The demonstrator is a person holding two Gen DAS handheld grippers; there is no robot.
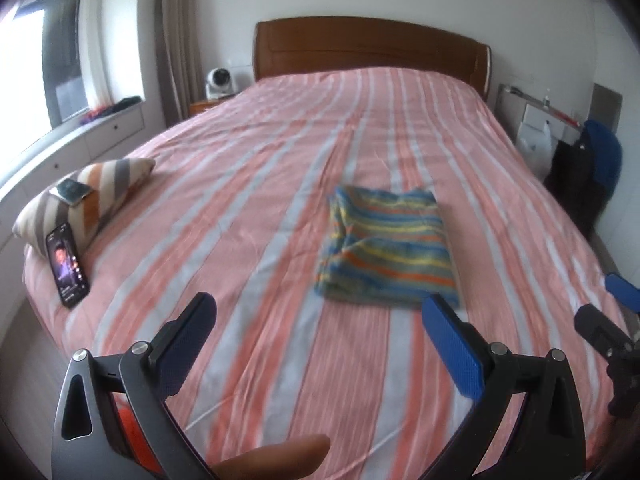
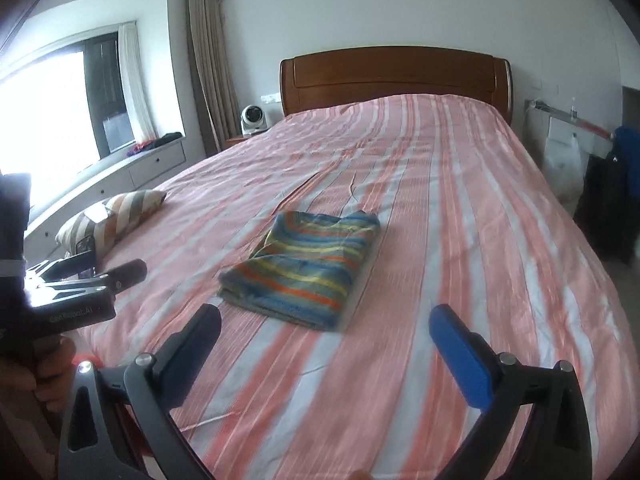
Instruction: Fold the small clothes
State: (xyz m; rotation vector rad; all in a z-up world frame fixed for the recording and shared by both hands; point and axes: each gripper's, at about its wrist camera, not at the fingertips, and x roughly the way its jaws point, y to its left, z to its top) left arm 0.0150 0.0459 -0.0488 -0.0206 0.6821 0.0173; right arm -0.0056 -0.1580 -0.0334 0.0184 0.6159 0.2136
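left gripper (image 1: 320,320) wide open, empty | right gripper (image 2: 326,328) wide open, empty | folded cloth (image 1: 388,248) flat mid-bed (image 1: 240,168), nearer foot edge | pillow (image 1: 86,196), phone (image 1: 67,266) by left edge

One folded striped cloth (image 1: 386,248) lies on one bed (image 1: 248,184) with one wooden headboard (image 1: 368,48). One striped pillow (image 1: 88,196) sits at the bed's left edge, with two phones: one (image 1: 72,192) on top of it, one (image 1: 67,266) leaning against it. One small white fan (image 1: 219,82) stands beside the headboard. Two grippers show, the left (image 1: 320,312) and the right (image 2: 326,322), each with two jaws
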